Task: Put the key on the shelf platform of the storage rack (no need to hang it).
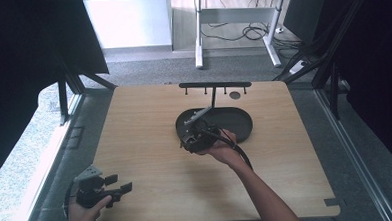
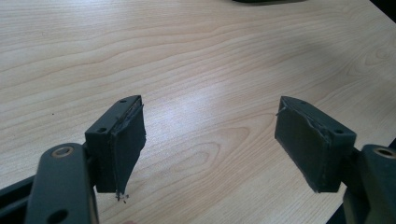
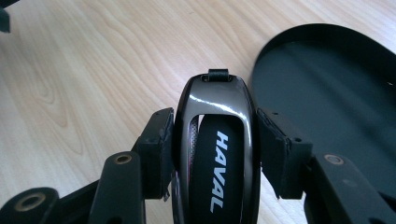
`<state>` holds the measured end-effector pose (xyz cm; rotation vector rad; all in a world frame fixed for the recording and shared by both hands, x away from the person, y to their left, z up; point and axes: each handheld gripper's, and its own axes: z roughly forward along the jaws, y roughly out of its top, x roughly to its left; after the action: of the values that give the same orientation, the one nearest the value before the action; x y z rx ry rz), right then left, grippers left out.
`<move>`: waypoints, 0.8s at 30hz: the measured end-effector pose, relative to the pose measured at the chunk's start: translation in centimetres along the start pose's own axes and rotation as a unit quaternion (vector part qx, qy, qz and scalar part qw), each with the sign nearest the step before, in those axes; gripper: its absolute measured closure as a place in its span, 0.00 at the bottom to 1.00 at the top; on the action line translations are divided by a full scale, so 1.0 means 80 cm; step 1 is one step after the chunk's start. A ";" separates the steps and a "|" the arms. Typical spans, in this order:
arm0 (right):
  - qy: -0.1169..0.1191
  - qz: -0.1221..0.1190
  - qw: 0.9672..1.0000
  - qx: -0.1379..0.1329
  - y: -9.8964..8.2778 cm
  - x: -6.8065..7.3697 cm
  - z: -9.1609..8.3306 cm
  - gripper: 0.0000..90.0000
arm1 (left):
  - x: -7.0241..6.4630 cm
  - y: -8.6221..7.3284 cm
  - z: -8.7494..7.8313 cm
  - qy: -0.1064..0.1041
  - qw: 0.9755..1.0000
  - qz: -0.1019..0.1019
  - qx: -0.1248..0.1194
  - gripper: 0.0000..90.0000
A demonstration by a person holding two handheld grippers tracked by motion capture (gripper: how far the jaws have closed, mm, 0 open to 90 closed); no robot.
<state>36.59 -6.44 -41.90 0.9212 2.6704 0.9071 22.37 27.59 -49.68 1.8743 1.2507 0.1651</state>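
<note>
We see the right gripper (image 3: 212, 149) clamping a glossy black HAVAL key fob (image 3: 215, 144) beside the black oval tray's (image 3: 327, 93) left rim; the left gripper (image 2: 210, 144), wide open and empty, hovers over bare wooden table (image 2: 196, 60) near its near-left edge

Lab — black-curtained frame (image 1: 341, 39), cables (image 1: 250, 32)
</note>
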 end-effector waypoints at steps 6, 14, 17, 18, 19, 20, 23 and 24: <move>-0.007 0.008 1.000 -0.005 0.001 -0.012 -0.004 0.55 | 0.000 0.000 0.000 0.001 1.000 -0.001 0.000 0.27; -0.020 0.016 1.000 -0.008 0.006 -0.026 -0.010 0.55 | 0.000 0.000 0.001 -0.001 1.000 -0.001 0.003 0.27; -0.024 0.021 0.999 -0.007 0.007 -0.030 -0.011 0.55 | -0.001 0.000 0.001 0.000 1.000 0.000 0.002 0.27; -0.022 0.021 1.000 -0.008 0.007 -0.032 -0.011 0.55 | -0.001 0.000 0.001 0.000 1.000 0.000 0.002 0.27; -0.023 0.021 0.999 -0.008 0.007 -0.034 -0.010 0.55 | -0.001 0.000 0.001 0.000 1.000 0.000 0.002 0.27; -0.024 0.023 0.999 -0.007 0.007 -0.035 -0.010 0.55 | -0.001 0.000 0.000 0.000 1.000 0.000 0.001 0.27; -0.028 0.025 0.999 -0.005 0.007 -0.042 -0.008 0.55 | -0.001 0.000 0.000 0.001 1.000 0.000 0.001 0.27; -0.031 0.028 0.999 -0.003 0.008 -0.044 -0.009 0.55 | 0.000 0.000 0.000 0.002 1.000 -0.001 0.001 0.27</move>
<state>39.44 -8.52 -41.09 1.0105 2.6010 0.8844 22.36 27.61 -49.69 1.8756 1.2552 0.1656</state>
